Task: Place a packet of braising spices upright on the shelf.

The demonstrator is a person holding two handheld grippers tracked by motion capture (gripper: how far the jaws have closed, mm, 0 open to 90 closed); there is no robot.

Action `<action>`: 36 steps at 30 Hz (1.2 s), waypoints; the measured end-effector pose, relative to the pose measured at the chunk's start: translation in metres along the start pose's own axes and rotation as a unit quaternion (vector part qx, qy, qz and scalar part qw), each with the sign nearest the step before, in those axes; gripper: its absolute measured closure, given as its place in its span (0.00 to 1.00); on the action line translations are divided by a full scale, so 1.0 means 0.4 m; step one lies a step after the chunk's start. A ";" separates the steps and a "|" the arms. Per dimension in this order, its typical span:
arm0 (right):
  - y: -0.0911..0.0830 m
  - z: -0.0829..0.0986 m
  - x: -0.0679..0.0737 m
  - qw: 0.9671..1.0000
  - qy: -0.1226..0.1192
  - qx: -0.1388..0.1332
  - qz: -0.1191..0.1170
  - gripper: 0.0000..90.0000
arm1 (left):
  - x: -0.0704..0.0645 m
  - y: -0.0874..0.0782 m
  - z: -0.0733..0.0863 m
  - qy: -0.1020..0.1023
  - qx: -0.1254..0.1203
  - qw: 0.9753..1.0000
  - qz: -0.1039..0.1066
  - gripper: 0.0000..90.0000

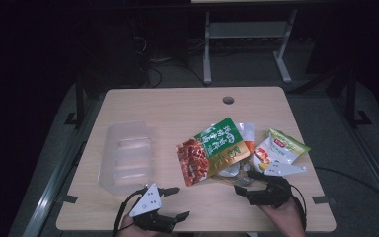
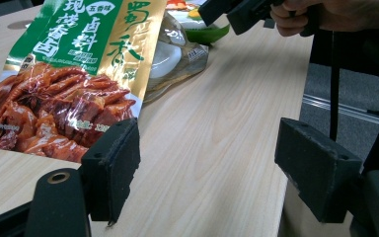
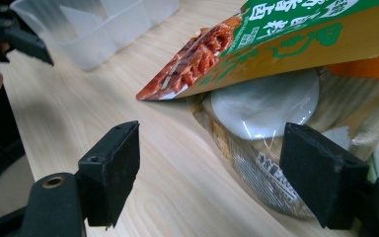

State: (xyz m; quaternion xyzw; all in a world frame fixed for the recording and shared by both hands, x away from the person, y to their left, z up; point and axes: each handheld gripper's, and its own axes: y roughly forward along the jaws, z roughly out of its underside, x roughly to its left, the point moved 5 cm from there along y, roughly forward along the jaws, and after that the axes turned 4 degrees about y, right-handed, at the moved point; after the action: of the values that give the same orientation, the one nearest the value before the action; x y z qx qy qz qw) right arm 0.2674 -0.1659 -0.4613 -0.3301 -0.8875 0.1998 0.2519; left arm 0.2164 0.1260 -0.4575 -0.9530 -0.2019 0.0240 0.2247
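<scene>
Right tool (image 1: 251, 181) agape beside green sauce packet (image 1: 215, 149) | left tool (image 1: 173, 202) agape, empty | right gripper view: clear pouch (image 3: 256, 143) beneath packet | desk (image 1: 187, 106)

The green-and-gold packet (image 3: 296, 44) overlapped the clear packet (image 3: 264, 143) just ahead of the right gripper (image 3: 212, 168), hiding that packet's far portion; the print on its near edge was too blurred to read. Ahead of the left gripper (image 2: 207, 163), the green-and-gold packet ran past the top and left picture edges. In the high view, both forearms were cut off at the bottom edge, and the lettering on the small white-and-green packet (image 1: 281, 147) beyond the right gripper was too small to read.
</scene>
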 end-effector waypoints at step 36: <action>0.207 -0.097 -0.049 0.991 0.118 -0.030 0.060 0.53 | -0.008 -0.004 -0.002 0.013 0.003 1.000 0.000 0.28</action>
State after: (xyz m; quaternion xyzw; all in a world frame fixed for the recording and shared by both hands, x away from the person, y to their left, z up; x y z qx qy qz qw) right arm 0.3426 -0.1140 -0.4797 -0.4117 -0.8357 0.1475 0.3321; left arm 0.2131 0.1257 -0.4562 -0.9526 -0.1991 0.0122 0.2298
